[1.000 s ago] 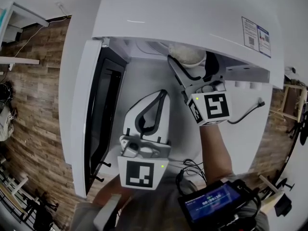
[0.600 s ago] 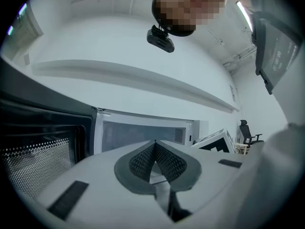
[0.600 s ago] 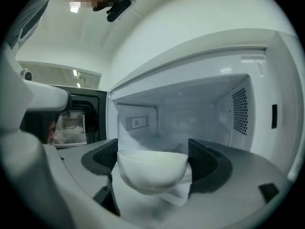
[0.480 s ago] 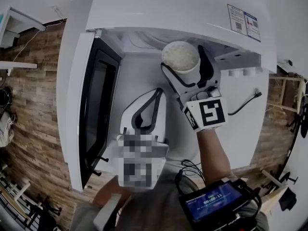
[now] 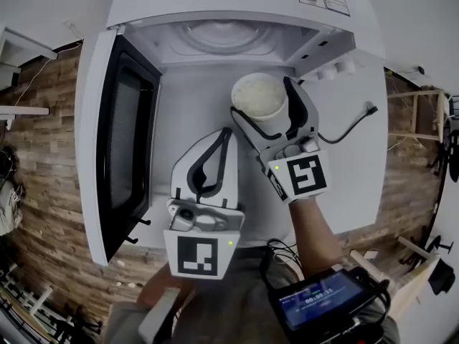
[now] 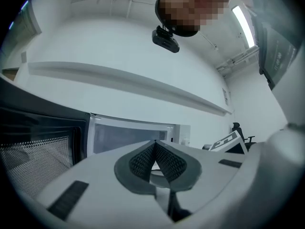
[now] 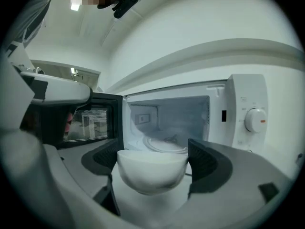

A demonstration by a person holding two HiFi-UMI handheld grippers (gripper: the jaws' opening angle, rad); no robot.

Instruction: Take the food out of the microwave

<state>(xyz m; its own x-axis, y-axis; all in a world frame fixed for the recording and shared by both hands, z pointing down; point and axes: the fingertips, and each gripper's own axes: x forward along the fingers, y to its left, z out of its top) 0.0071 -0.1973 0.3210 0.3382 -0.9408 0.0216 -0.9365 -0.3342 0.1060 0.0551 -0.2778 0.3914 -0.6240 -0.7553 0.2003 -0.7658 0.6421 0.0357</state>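
A white bowl of rice (image 5: 259,98) hangs in front of the open white microwave (image 5: 237,6), held between the jaws of my right gripper (image 5: 267,106). The right gripper view shows that bowl (image 7: 151,170) clamped at both sides, clear of the cavity and its glass turntable (image 7: 164,143). My left gripper (image 5: 219,155) sits lower and to the left over the white counter (image 5: 358,178), its dark pads (image 6: 155,163) pressed together with nothing between them. The microwave door (image 5: 115,135) stands swung open at the left.
The microwave's knobs (image 5: 337,67) and a black power cord (image 5: 355,124) lie right of the bowl. Wooden flooring (image 5: 43,192) shows at the left, beyond the door. A handheld screen (image 5: 323,299) hangs near my body at the bottom.
My right gripper has drawn the bowl of rice out of the microwave cavity and toward me, over the counter. The left gripper has stayed about where it was.
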